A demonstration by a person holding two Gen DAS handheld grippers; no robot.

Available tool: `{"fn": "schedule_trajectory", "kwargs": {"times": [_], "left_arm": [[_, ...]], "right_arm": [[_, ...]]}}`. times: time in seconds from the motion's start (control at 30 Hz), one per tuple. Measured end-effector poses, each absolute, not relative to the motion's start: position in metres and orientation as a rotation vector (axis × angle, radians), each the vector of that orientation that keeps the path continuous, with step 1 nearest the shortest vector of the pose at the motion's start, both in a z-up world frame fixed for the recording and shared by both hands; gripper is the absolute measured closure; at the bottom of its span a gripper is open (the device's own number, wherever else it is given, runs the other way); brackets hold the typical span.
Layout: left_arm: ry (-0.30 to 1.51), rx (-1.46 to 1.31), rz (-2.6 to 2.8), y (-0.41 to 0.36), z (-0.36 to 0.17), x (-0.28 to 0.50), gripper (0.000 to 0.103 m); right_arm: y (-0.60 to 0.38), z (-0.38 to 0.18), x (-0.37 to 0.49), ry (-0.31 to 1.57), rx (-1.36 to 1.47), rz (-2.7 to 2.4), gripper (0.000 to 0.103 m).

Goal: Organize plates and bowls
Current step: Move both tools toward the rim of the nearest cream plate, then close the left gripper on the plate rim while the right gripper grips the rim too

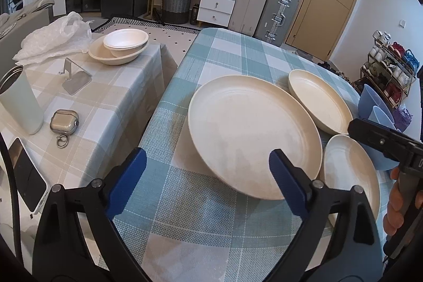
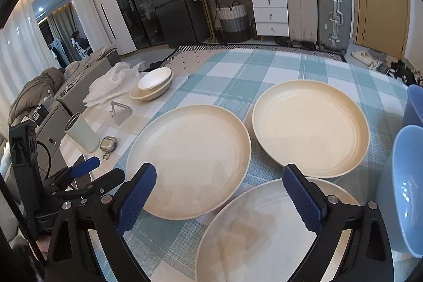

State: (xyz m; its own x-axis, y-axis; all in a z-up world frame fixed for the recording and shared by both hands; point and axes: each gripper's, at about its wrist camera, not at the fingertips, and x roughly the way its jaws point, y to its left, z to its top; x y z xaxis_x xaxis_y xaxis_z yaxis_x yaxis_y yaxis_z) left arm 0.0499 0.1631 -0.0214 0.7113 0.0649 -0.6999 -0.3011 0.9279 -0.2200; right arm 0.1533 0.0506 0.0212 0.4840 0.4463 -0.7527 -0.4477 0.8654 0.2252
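Plates and bowls are spread over two tables. At the far left of the left wrist picture, a pale cup [image 1: 19, 99] is seen standing on a side table [image 1: 105, 102], with a small silver case [image 1: 64, 120] just beside it. At the upper left, a plastic bag [image 1: 53, 37] is seen, and a white bowl [image 1: 126, 40] is nested in a bigger cream bowl [image 1: 113, 56].

The left claw [image 1: 208, 171] is held wide open at the bottom middle, with nothing between its jaws. Its right pad is seen in front of the near edge of the big plate [image 1: 248, 128], which lies in the middle on the blue checked cloth [image 1: 227, 57].

To the right, the far plate [image 1: 318, 101] and the near plate [image 1: 349, 168] are laid close together. Blue bowls [image 1: 375, 107] are stacked at the right edge.

In the right wrist picture, the right claw [image 2: 219, 194] is held wide open at the bottom, above the near plate [image 2: 253, 237], gripping nothing.
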Motion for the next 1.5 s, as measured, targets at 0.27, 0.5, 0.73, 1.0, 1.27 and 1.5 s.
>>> {"fn": "schedule_trajectory", "kwargs": {"times": [0.27, 0.5, 0.73, 1.0, 1.27, 1.5], "left_arm": [[0.776, -0.363, 0.194, 0.17, -0.032, 0.057, 0.024], [0.807, -0.373, 0.177, 0.169, -0.043, 0.066, 0.037], [0.832, -0.387, 0.169, 0.168, -0.052, 0.072, 0.052], [0.848, -0.406, 0.156, 0.17, -0.061, 0.074, 0.07], [0.832, -0.395, 0.148, 0.166, -0.059, 0.073, 0.08], [0.816, -0.375, 0.162, 0.166, -0.056, 0.071, 0.081]], "right_arm": [[0.059, -0.004, 0.171, 0.988, -0.003, 0.541, 0.015], [0.066, -0.024, 0.183, 1.033, 0.004, 0.531, 0.027], [0.069, -0.04, 0.194, 1.054, 0.002, 0.496, 0.047], [0.072, -0.045, 0.199, 1.068, -0.008, 0.48, 0.052], [0.074, -0.053, 0.202, 1.078, -0.025, 0.454, 0.076], [0.074, -0.052, 0.198, 1.062, -0.051, 0.44, 0.087]]}}
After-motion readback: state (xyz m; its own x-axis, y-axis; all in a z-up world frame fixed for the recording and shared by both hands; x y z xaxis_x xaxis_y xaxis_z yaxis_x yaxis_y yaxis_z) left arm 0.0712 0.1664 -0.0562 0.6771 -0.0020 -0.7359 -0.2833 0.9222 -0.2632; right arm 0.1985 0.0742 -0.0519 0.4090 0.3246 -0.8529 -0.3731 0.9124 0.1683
